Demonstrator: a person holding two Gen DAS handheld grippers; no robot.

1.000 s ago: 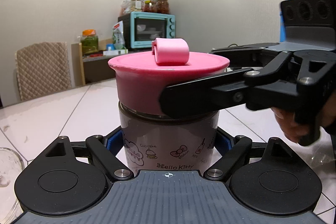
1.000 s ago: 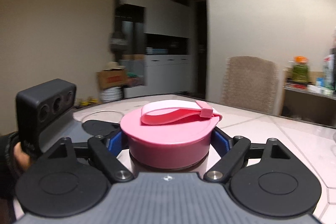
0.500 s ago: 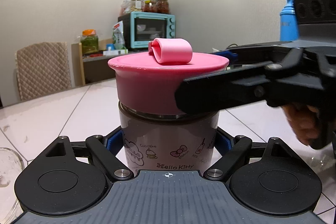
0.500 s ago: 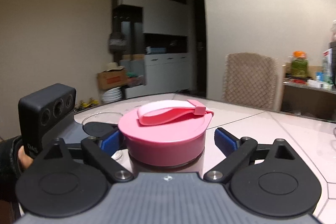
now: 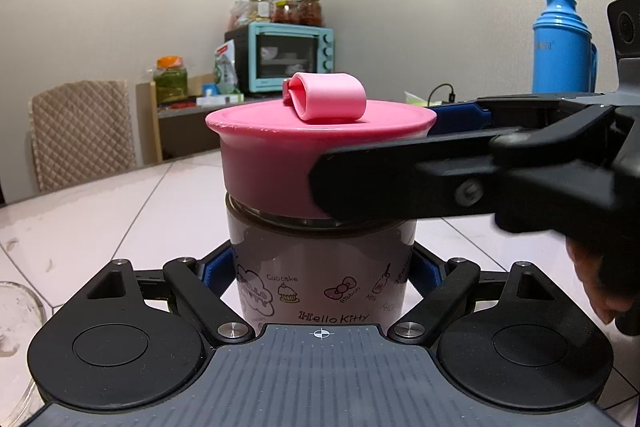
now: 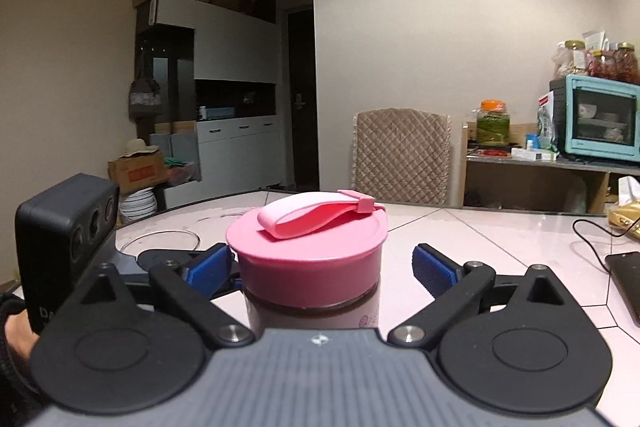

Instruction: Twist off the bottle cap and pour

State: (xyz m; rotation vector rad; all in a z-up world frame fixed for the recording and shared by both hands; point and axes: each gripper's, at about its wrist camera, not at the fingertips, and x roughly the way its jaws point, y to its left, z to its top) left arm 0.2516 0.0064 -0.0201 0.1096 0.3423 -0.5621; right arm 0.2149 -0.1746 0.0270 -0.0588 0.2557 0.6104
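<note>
The bottle [image 5: 320, 267] stands upright on the table [image 5: 100, 219], its printed body clenched between the blue pads of the left gripper [image 5: 320, 273]. This grip is unchanged from one second ago, and the bottle has not shifted.

The pink cap [image 6: 308, 263] remains seated on the bottle neck, with its loop strap [image 6: 316, 213] lying folded across the top.

The right gripper [image 6: 320, 267] differs from the earlier frame. One second ago its pads pressed on both sides of the cap. Its jaws are now opening: the right pad [image 6: 434, 269] stands clear of the cap with a visible gap, and the left pad [image 6: 210, 265] lies just beside the cap's edge. The cap sits between the jaws, released.

In the left wrist view, one black finger [image 5: 400, 183] of the right gripper crosses in front of the cap. A blue thermos [image 5: 560, 47], hidden one second ago, now shows behind it.
</note>
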